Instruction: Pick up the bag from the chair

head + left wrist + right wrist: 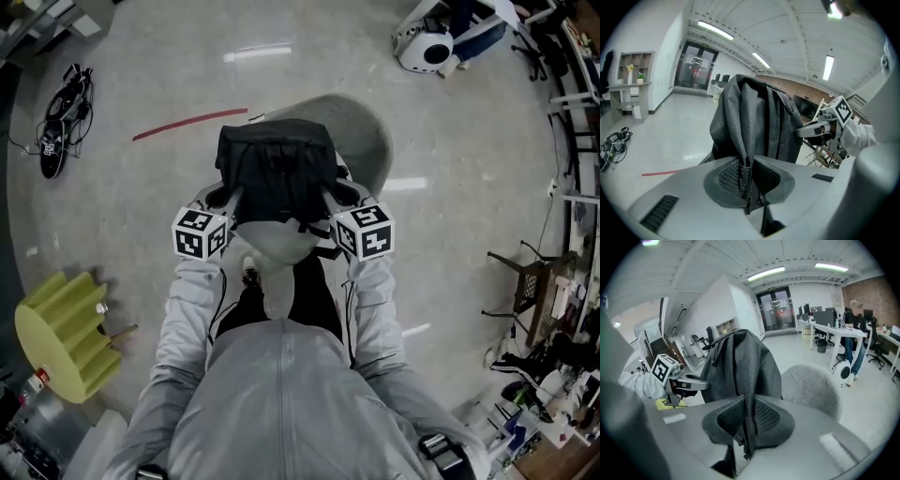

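Left gripper point(749, 186) is clamped on a fold of fabric at the left side of the bag point(277, 169). The bag is held up between both grippers, over the chair point(373, 133). Contact with the seat can't be confirmed, since the bag hides it. Right gripper point(745, 427) is clenched on fabric at the bag's right side. Most of the chair is covered in the head view; only its far right part is seen.

The pale floor point(141, 206) carries a grey chair point(372, 136), a yellow stool point(58, 336), and perhaps tangled cables point(62, 114).
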Demonstrator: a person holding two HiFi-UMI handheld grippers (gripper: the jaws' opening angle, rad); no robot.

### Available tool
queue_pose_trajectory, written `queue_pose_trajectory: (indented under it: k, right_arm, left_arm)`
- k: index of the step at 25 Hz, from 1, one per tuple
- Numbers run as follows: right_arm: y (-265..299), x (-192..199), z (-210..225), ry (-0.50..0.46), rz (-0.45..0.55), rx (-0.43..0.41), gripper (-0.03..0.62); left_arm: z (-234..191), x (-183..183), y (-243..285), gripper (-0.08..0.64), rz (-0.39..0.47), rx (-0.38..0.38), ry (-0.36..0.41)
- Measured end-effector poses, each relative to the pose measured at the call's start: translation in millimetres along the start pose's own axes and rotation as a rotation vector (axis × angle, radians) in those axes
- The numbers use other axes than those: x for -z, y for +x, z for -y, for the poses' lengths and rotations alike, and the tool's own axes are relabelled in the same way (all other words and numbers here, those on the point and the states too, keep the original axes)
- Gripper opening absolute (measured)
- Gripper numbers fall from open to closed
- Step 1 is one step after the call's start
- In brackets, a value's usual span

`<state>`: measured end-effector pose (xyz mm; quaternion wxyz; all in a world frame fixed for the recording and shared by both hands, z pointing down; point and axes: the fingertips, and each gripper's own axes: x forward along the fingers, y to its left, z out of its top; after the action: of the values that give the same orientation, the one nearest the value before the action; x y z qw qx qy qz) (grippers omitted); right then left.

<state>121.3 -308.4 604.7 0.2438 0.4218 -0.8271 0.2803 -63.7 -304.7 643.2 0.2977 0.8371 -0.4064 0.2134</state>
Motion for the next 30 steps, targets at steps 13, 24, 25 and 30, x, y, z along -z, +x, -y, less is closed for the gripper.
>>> queue_pose_trajectory:
  k: [13,24,25,30]
  right_arm:
    - [-109,-61,-66,-0.054,0.261,0.132,0.054]
    - [-170,-96,-129,-0.150,0.399,0.203,0.054]
    - [-174,-97,-132,-0.156,0.403,0.205,0.054]
    - [-201,-104,-150,-0.194,0.438,0.216,0.054]
  left_arm:
    - [56,-83,-107,0.038,0.229,0.055,0.271]
    - [80,-112,-190,0.038,0.384,0.082,0.340]
    - [82,-114,-195,0.038,0.384,0.077,0.358]
    - [98,-123,-219,0.038,0.391,0.068,0.419]
